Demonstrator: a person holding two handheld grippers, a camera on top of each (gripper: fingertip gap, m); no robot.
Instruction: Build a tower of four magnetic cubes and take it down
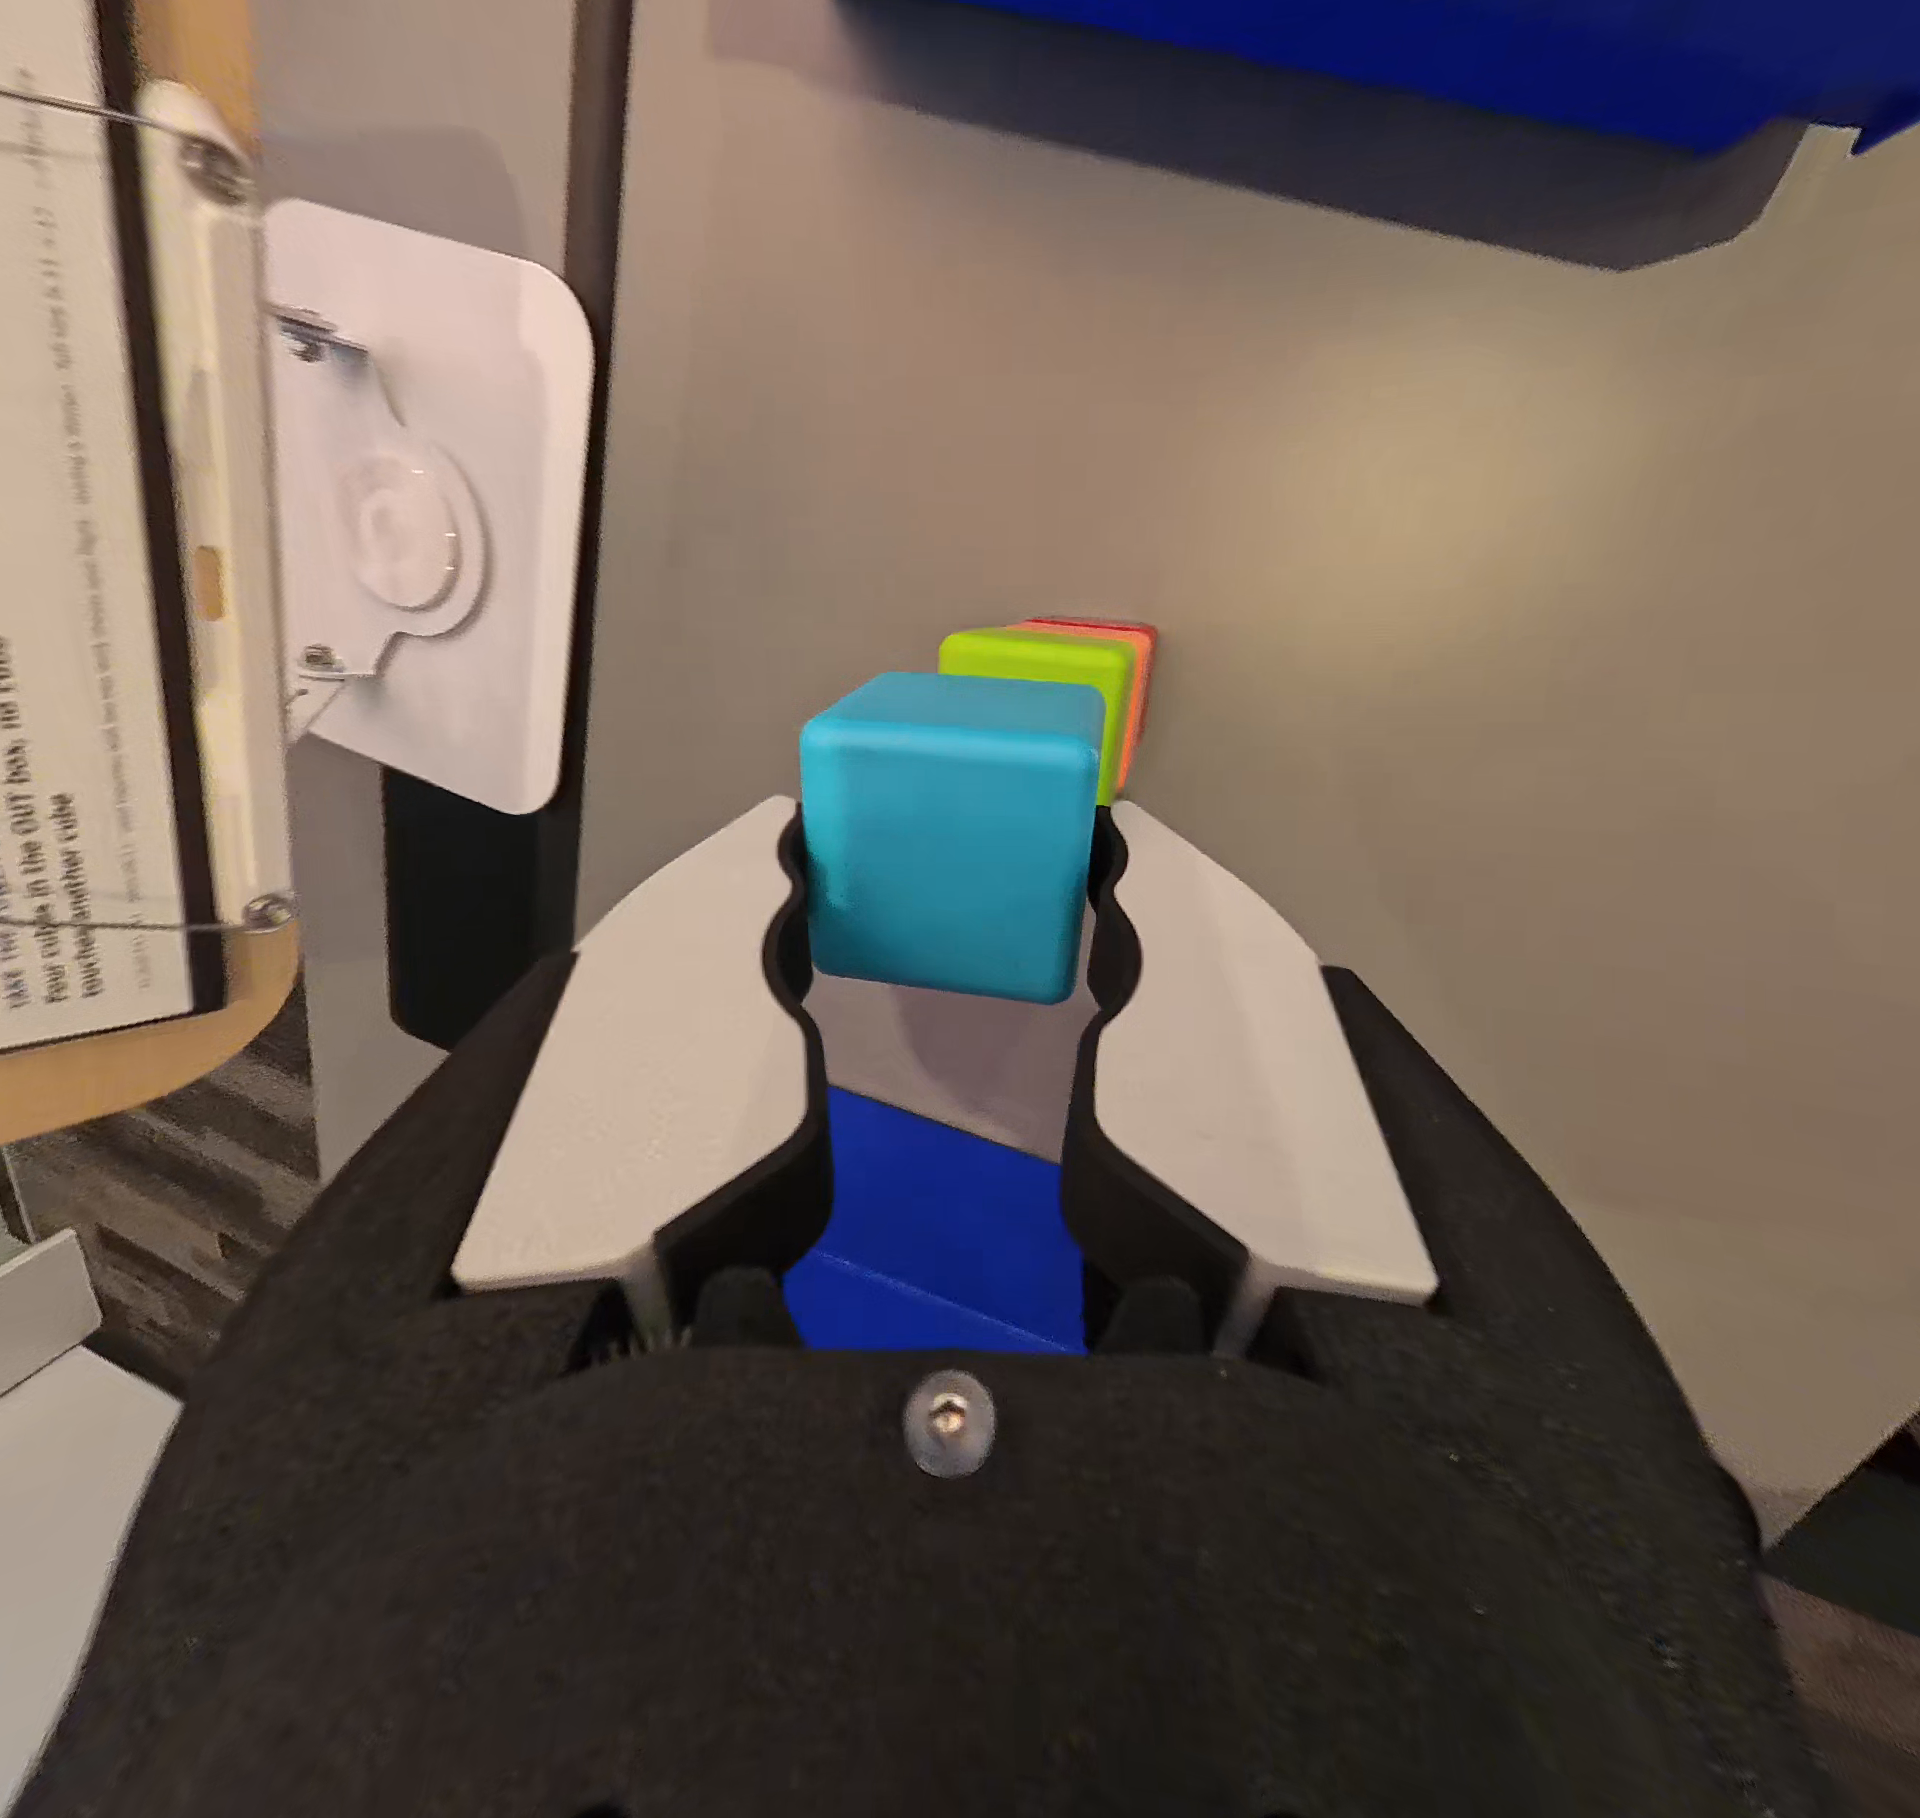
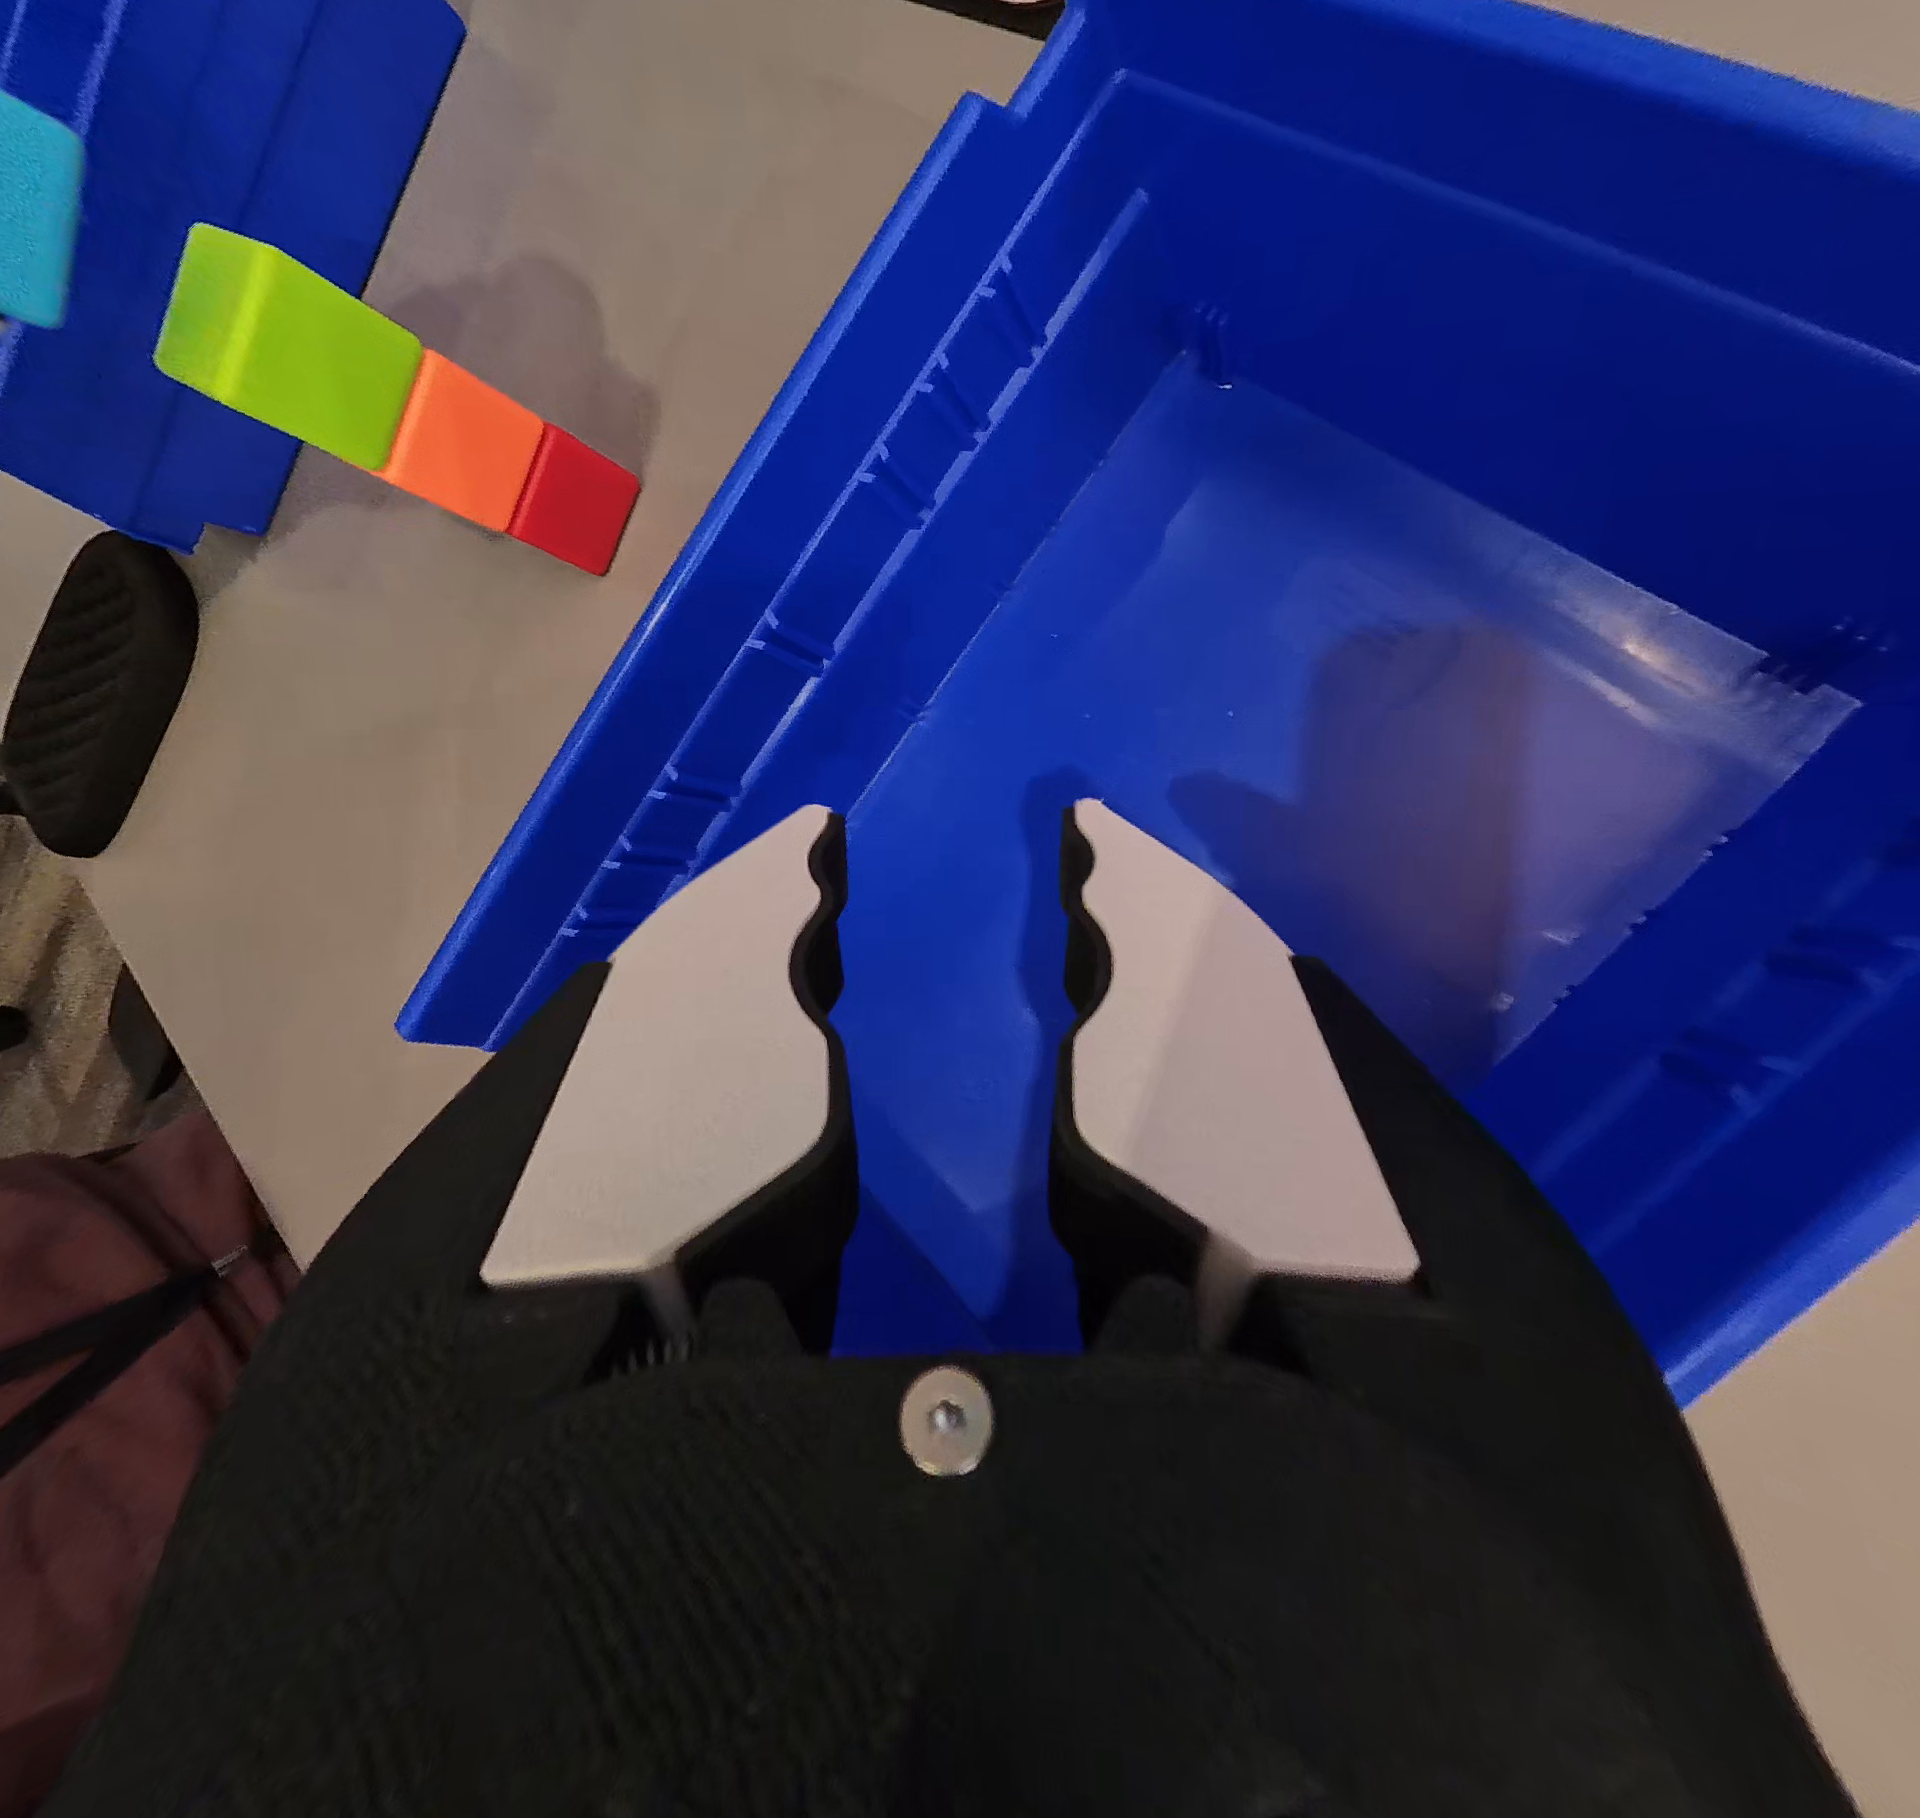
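Tower: three cubes stand stacked on the grey table [image 2: 436,729]; red cube [image 2: 574,501] at the base, orange cube [image 2: 468,443] on it, green cube [image 2: 286,345] on top, each touching the next.
Fourth cube: blue cube [image 1: 951,838], pinched between the tips of the left gripper [image 1: 948,895]; in the right wrist view it shows at the 9 o'clock edge, apart from the green cube.
Left gripper: fingers pressed against two opposite faces of the blue cube; the stack lies straight ahead at 12 o'clock, its long axis running along the line of the fingers.
Right gripper [image 2: 948,921]: fingers spread, nothing between them; it hangs over the open blue bin [image 2: 1455,241], which looks empty.
Tower from the right gripper: at 10 o'clock, well apart, beside the bin's wall.
Second bin: another blue bin [image 2: 208,210] lies behind the stack at 11 o'clock in the right wrist view.
Critical relation: the held cube is near the green top face but not touching; whether it is coming on or going off cannot be told.
Nearer hand: the left, judged to carry the coming move along the stack's axis.
Risk: magnetic pull may snap or skew the cube, or tip the stack.
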